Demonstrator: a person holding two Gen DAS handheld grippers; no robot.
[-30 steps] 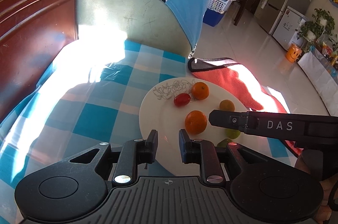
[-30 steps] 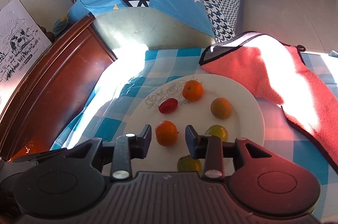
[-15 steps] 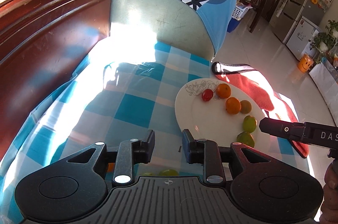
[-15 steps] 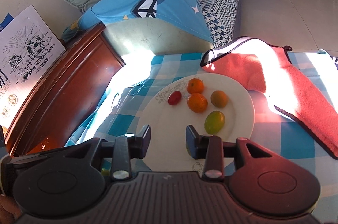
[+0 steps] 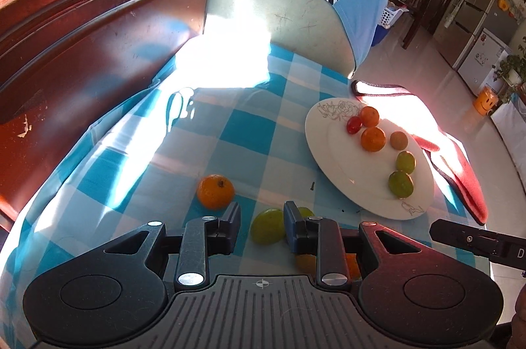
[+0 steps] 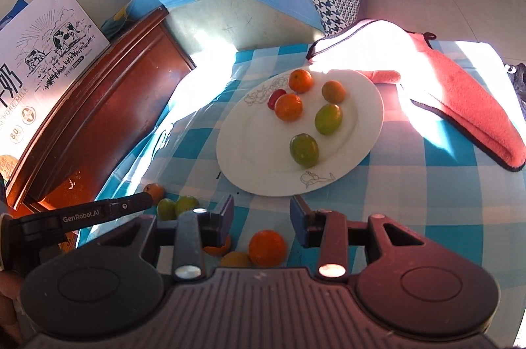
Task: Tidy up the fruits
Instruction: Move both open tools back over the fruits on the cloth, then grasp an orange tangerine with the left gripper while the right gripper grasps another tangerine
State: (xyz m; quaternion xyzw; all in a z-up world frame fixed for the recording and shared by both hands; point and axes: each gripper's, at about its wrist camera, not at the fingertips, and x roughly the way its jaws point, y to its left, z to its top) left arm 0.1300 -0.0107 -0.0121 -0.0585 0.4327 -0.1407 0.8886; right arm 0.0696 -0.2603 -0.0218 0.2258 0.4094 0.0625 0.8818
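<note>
Two black hand-held grippers over a blue-and-white checked tablecloth (image 5: 246,132); left gripper (image 5: 261,225) parted to a moderate gap, empty, a yellow-green fruit (image 5: 268,225) lying on the cloth between its fingertips, contact cannot be told; right gripper (image 6: 261,217) parted likewise, gripping nothing, a round orange citrus (image 6: 267,247) on the cloth just below the gap.

One white oval ceramic plate (image 6: 250,148) with line-drawn flowers on its rim, resting on the cloth; on it six fruits: two orange citrus (image 6: 288,107) (image 6: 300,81), one duller orange-brown fruit (image 6: 333,91), two green fruits (image 6: 328,118) (image 6: 304,150), one small red tomato (image 6: 275,98) touching the nearer orange.

Loose fruit on the cloth, off the plate, left-wrist view: one orange citrus with a stem scar (image 5: 215,191), just left of the left fingertip; a second green fruit (image 5: 305,212) and orange pieces partly hidden behind the right finger, count uncertain there.

One coral-red towel with dark edging (image 6: 460,95), beside the plate's far side; one dark red wooden headboard (image 5: 82,46); one white milk carton box (image 6: 36,59) printed with cows.
</note>
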